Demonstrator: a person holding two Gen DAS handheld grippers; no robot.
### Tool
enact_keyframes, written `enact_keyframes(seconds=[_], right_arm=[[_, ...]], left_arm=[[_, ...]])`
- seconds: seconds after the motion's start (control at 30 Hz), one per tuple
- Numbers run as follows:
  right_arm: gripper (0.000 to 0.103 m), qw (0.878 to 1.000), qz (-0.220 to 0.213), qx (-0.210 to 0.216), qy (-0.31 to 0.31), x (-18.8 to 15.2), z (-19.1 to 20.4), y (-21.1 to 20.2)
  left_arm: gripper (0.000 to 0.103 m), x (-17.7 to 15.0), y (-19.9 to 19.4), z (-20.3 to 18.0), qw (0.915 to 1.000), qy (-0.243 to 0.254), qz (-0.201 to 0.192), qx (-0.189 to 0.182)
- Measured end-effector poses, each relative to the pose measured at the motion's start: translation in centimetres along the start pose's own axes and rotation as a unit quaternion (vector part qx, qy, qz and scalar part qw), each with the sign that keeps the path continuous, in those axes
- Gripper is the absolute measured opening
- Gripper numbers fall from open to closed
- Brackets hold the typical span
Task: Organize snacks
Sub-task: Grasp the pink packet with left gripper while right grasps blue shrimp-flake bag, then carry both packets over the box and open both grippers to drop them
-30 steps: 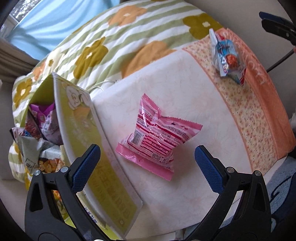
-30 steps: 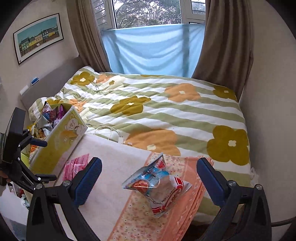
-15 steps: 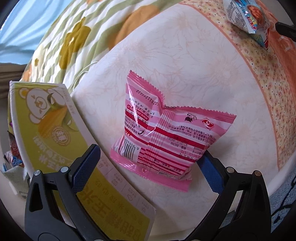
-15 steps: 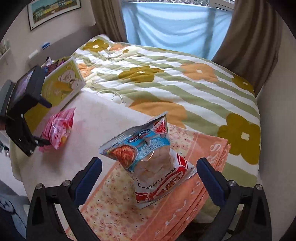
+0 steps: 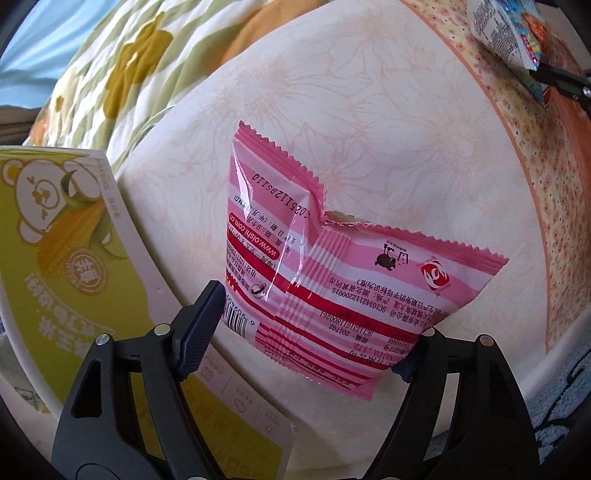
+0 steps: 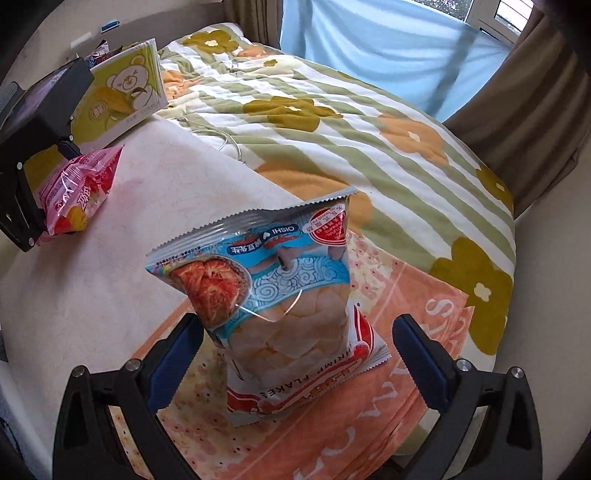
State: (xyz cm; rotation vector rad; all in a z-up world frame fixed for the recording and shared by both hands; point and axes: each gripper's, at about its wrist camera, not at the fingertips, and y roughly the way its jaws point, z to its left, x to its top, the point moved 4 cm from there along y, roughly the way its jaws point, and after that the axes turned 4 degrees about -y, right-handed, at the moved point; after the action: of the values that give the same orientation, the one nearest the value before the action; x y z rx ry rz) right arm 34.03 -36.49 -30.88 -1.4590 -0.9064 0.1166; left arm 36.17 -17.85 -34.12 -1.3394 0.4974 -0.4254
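A pink striped snack bag [image 5: 332, 280] lies on the cream blanket [image 5: 369, 110]. My left gripper [image 5: 314, 332] is open, its jaws on either side of the bag's near end, not closed on it. The bag also shows in the right wrist view [image 6: 79, 192]. A blue shrimp-flakes bag [image 6: 284, 295] stands on the orange towel [image 6: 406, 369]. My right gripper [image 6: 295, 354] is open, its fingers to either side of the bag's lower part. The bag's corner shows in the left wrist view [image 5: 509, 33].
A yellow-green snack box [image 5: 55, 258] with a bear picture stands left of the pink bag; it shows in the right wrist view [image 6: 122, 96] too. A floral quilt [image 6: 332, 122] covers the bed behind. A white cable [image 6: 218, 136] lies on the quilt.
Both grippers have moved in closer: the left one down onto the pink bag, the right one up to the shrimp-flakes bag. Both stay open.
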Motion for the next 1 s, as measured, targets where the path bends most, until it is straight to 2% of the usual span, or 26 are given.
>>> enact_keyframes(seconds=[0.4,0.57,0.63,0.83,1.0], right_arm=[[0.101,1.000,-0.001,0.012,0.008,0.6,0.5,0.8],[0.089,0.999,0.000,0.034,0.036,0.3,0.1,1.2],[0.085,0.999,-0.005,0.033,0.040,0.2,0.1,1.1],[0.064,0.998,-0.015,0.028,0.062,0.1,0.1,0.0],[0.062,0.992,-0.030,0.050,0.114,1.5,-0.5,-1.9]], left_arm=[[0.071,-0.3,-2.1,-0.7,0.9953,-0.073,-0.038,-0.051],[0.071,-0.6,-3.6,-0.4,0.9897,-0.111,-0.063,-0.064],[0.071,-0.8,-4.2,-0.4,0.9873,-0.124,-0.072,-0.069],[0.071,-2.0,-7.5,0.1,0.9775,-0.159,-0.116,-0.075],[0.071,-4.3,-12.1,1.8,0.9655,-0.191,-0.164,-0.067]])
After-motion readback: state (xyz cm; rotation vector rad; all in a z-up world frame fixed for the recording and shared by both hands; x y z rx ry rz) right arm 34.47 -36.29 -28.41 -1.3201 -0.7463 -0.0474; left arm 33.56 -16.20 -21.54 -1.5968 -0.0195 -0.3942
